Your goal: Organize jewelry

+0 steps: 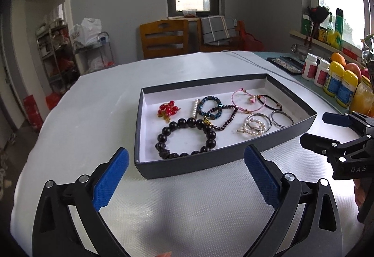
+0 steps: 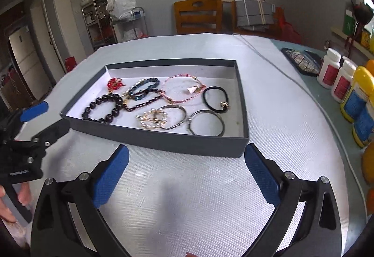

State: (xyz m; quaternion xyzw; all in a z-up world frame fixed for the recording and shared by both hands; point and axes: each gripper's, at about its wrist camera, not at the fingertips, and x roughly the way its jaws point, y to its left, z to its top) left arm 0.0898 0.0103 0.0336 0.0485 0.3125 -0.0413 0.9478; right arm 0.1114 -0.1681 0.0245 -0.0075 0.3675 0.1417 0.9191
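A shallow grey box (image 1: 236, 154) (image 2: 149, 137) with a white floor lies on the white table and holds several pieces of jewelry. Among them are a big black bead bracelet (image 1: 187, 137) (image 2: 102, 107), a red bead brooch (image 1: 167, 109) (image 2: 115, 83), a pink cord bracelet (image 1: 247, 100) (image 2: 184, 88), a black hair tie (image 2: 216, 99) and a pearl hair clip (image 1: 253, 127) (image 2: 153, 119). My left gripper (image 1: 187, 173) hovers open just short of the box's near wall. My right gripper (image 2: 187, 173) also stands open before the box, empty. Each gripper shows at the other view's edge.
Medicine bottles (image 1: 313, 69) (image 2: 332, 70), yellow-capped bottles (image 1: 343, 84) (image 2: 357, 95) and fruit crowd the table's right side. A thin cable (image 2: 280, 67) runs across the cloth behind the box. Wooden chairs (image 1: 164, 38) stand beyond the far edge.
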